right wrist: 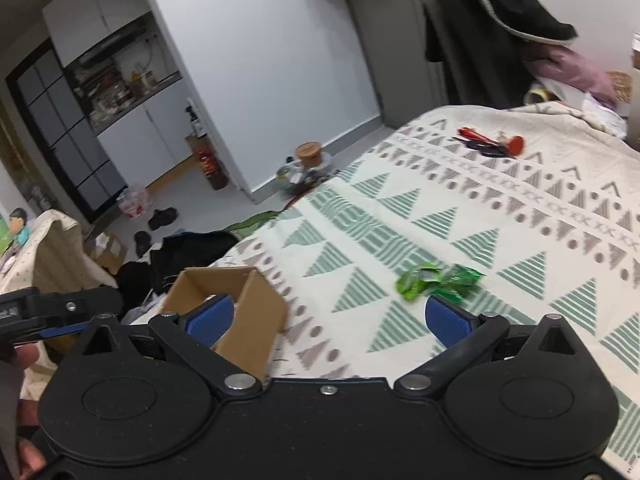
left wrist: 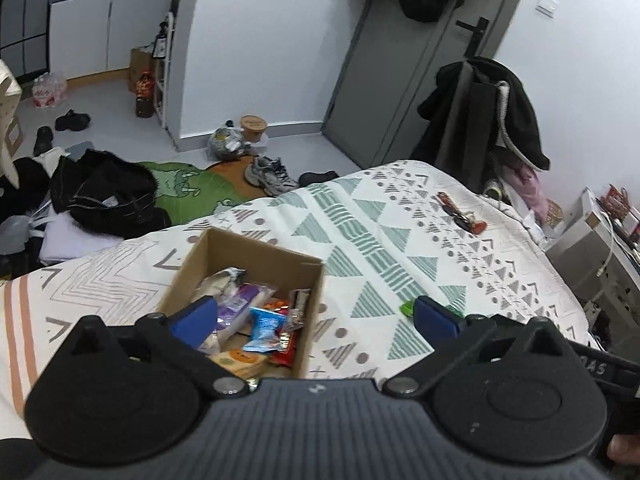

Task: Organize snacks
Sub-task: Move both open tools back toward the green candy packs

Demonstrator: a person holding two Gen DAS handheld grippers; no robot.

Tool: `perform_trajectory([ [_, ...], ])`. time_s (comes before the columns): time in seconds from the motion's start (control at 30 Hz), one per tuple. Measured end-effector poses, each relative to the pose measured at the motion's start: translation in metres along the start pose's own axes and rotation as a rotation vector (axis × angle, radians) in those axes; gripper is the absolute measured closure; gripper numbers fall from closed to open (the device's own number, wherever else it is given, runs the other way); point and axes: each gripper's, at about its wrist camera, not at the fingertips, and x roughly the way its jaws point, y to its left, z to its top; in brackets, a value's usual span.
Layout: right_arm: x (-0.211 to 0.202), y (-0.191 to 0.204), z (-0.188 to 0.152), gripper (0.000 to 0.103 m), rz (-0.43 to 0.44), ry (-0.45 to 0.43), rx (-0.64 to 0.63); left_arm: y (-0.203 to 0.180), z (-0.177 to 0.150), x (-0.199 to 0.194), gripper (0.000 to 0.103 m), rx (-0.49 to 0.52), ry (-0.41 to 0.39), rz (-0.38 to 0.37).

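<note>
An open cardboard box (left wrist: pixel 200 264) stands on the patterned bedspread (left wrist: pixel 360 216), holding several wrapped snacks (left wrist: pixel 262 326) in purple, blue, orange and red. My left gripper (left wrist: pixel 316 310) hovers over the box's right side, open and empty. Green packets (right wrist: pixel 436 280) lie on the bedspread (right wrist: pixel 500 208) right of the box (right wrist: pixel 256 320), just beyond my right gripper (right wrist: pixel 328 316), which is also open and empty. In the left wrist view only a corner of the green packets (left wrist: pixel 408 307) shows behind the right finger. A red and black snack pile (left wrist: pixel 460 212) (right wrist: pixel 492 142) lies far up the bed.
Past the bed's left edge the floor holds dark clothes (left wrist: pixel 104 196), a green mat (left wrist: pixel 188 188) and sneakers (left wrist: pixel 268 176). A coat-draped chair (left wrist: pixel 480 120) stands at the far corner by a grey door (left wrist: pixel 392 72). A white unit (left wrist: pixel 588 248) sits at the right.
</note>
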Motion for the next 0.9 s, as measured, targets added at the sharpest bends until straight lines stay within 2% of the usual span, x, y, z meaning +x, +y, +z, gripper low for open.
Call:
perform_trajectory([
  [0.3,-0.011,-0.036,0.002,0.000,-0.026,-0.015,0.046,-0.035,-0.011,0.008,0.000,0.024,0.004,-0.049],
  [0.43,-0.013,-0.054,0.000,0.000,-0.025,-0.023,0.086,-0.054,-0.017,0.013,0.000,0.039,-0.057,-0.046],
  [0.57,-0.008,-0.072,0.001,0.000,-0.032,-0.021,0.111,-0.072,-0.018,0.030,0.000,0.011,-0.040,-0.073],
  [0.7,0.001,-0.092,0.001,0.001,-0.034,-0.019,0.169,-0.084,-0.018,0.044,0.000,-0.008,-0.051,-0.064],
  [0.9,0.023,-0.116,-0.005,0.005,-0.049,0.008,0.222,-0.097,-0.021,0.073,0.000,-0.008,-0.018,-0.067],
])
